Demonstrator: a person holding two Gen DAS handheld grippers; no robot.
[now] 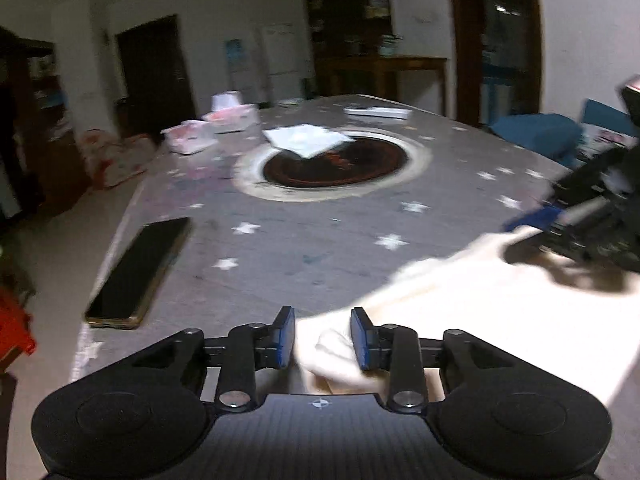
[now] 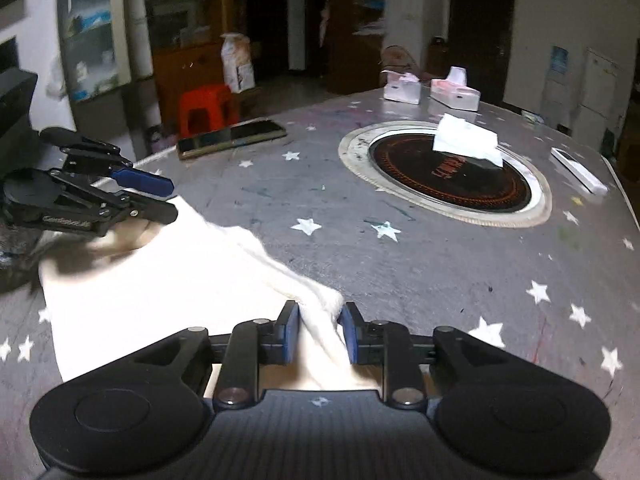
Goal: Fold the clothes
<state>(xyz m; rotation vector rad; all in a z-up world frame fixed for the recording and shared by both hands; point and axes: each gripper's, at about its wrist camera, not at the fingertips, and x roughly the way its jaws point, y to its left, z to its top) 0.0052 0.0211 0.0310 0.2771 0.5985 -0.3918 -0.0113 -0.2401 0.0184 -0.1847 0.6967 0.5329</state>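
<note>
A cream garment (image 1: 480, 300) (image 2: 160, 280) lies spread on the near part of the grey star-patterned table (image 1: 320, 240) (image 2: 400, 260). My left gripper (image 1: 324, 336) stands over the garment's left corner. A small bunched fold sits between its blue pads, close to the right pad and apart from the left one. My right gripper (image 2: 320, 330) stands at the garment's right corner, jaws a little apart, with a ridge of fabric filling the gap loosely. Each gripper also appears in the other's view: the right gripper (image 1: 532, 216) and the left gripper (image 2: 160, 196), both low over the cloth.
A dark phone (image 1: 140, 272) (image 2: 232, 138) lies near the table's left edge. A round built-in hob (image 1: 336, 164) (image 2: 452, 176) with a white tissue (image 1: 308, 140) (image 2: 466, 140) on it sits mid-table. Tissue packs (image 1: 192, 136) (image 2: 402, 86) and a white remote (image 1: 378, 112) (image 2: 580, 172) lie farther back. A red stool (image 2: 204, 108) stands beside the table.
</note>
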